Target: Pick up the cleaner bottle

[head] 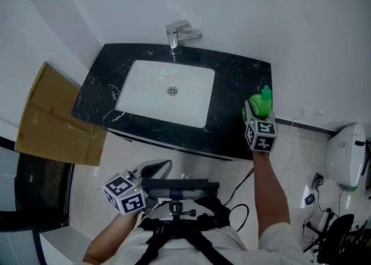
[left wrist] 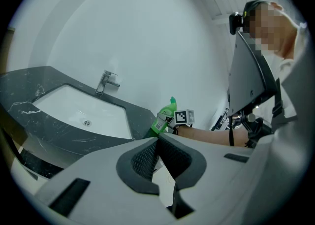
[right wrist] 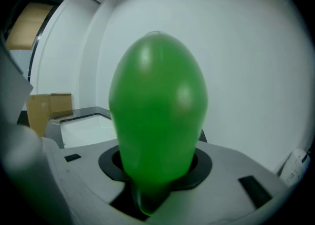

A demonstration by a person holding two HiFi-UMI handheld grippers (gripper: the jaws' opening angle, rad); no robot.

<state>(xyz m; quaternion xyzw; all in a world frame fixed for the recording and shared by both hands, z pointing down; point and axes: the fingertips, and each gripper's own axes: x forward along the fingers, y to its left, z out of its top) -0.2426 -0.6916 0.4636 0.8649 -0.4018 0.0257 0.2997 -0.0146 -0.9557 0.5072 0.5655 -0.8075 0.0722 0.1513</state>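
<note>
Right gripper view: cleaner bottle (right wrist: 157,115) fills the centre and sits squarely between the jaws of the right gripper (right wrist: 156,172), with the pads clamped on its lower body, so it is grasped rather than just bracketed. The bottle's long axis is roughly upright with the cap on top, crosswise to the line the gripper points along. The grip therefore comes from the side, from the person's end, not from above. In the head view the cleaner bottle (head: 262,102) is at the right front corner of the black countertop (head: 237,84), right of the sink basin (head: 165,93) and well away from the faucet (head: 179,33). The right gripper (head: 258,120) is directly behind it on an outstretched arm. The left gripper view shows the bottle leaning slightly, cap tipped away from the basin. Its base is hidden behind the gripper body, so contact with the counter can't be confirmed. The left gripper (head: 152,171) is held close to the person's body, well apart from the bottle, with its jaw tips together on nothing (left wrist: 158,157). Judgement: the right hand owns this move, which is straight up along the bottle axis, and the left isn't needed.
</note>
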